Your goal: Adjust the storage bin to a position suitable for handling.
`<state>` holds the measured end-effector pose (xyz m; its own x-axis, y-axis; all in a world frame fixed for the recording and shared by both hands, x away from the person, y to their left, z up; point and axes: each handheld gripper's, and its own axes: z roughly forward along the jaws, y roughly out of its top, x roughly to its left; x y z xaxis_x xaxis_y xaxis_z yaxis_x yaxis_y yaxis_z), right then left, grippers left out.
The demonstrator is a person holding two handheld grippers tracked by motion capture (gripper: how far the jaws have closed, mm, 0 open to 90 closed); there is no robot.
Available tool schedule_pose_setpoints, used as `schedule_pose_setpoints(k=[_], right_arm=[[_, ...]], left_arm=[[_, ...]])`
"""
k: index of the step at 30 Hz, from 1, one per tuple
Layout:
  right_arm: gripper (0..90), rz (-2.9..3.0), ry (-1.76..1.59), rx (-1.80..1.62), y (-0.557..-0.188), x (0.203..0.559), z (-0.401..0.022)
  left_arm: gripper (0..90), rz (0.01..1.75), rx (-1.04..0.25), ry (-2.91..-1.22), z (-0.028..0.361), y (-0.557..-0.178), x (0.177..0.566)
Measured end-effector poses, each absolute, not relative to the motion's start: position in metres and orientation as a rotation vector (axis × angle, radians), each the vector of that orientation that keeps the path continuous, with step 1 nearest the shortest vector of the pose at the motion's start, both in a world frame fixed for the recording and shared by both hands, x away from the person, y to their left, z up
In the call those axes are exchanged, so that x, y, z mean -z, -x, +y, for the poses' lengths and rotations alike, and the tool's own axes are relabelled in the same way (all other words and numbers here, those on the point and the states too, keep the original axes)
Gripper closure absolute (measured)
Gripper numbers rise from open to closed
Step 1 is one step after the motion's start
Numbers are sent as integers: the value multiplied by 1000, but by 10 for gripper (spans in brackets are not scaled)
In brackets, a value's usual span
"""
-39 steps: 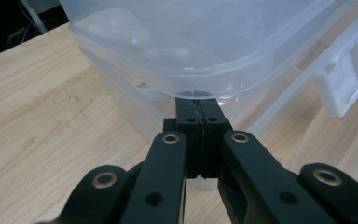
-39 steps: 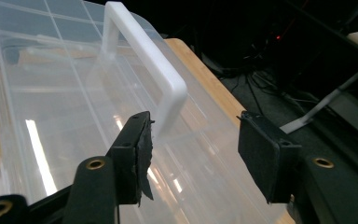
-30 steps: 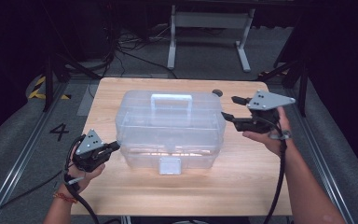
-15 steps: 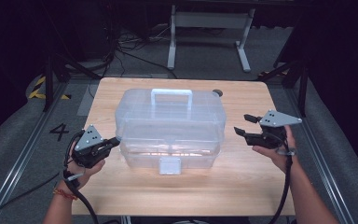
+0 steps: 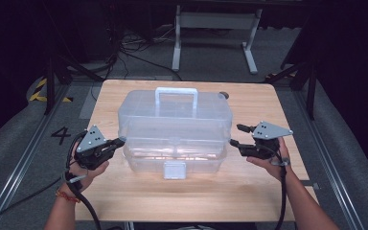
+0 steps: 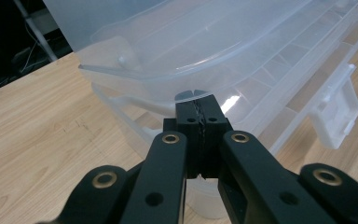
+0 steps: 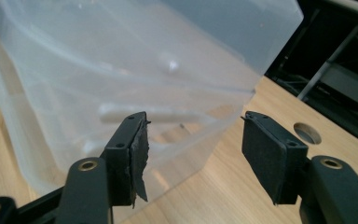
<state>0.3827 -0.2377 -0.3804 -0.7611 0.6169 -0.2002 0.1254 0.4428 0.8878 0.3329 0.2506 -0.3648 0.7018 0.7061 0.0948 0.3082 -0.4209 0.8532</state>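
Observation:
A clear plastic storage box (image 5: 175,129) with a white handle (image 5: 176,91) and a front latch (image 5: 175,170) stands closed in the middle of the wooden table (image 5: 249,187). My left gripper (image 5: 120,141) is shut, its tips touching the box's left end. In the left gripper view the shut jaws (image 6: 200,100) sit right under a small tab on the box (image 6: 191,46) rim, with nothing seen between them. My right gripper (image 5: 235,134) is open, just off the box's right end. In the right gripper view its open jaws (image 7: 193,135) face the box wall (image 7: 98,60).
A round hole (image 5: 224,95) lies in the tabletop behind the box's right corner; it is seen as the hole (image 7: 306,133) past my right jaw. Bare wood surrounds the box on all sides. Metal frame legs (image 5: 215,28) and cables stand on the floor beyond the table.
My right gripper has come down from the box's upper right corner to low beside its right end, still open. My left gripper has edged in against the left end.

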Motion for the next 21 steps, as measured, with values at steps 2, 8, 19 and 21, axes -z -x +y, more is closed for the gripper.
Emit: schedule_pose_setpoints(k=[2,8,19,21], right_arm=[[421,2174,-627,-1313,-384,380,-235],[427,2149,-607,-1300,-383,379,-229],[602,2066,-554,-1396,-378,371,-228],[631,2045,-550,-1412,-378,370,-226]], left_arm=[[899,772,-571,-2019,250,-332,365],[884,770,-584,-2006,251,-332,365],[752,828,-653,-2013,265,-316,372],[714,871,-621,-2016,276,-310,382]])
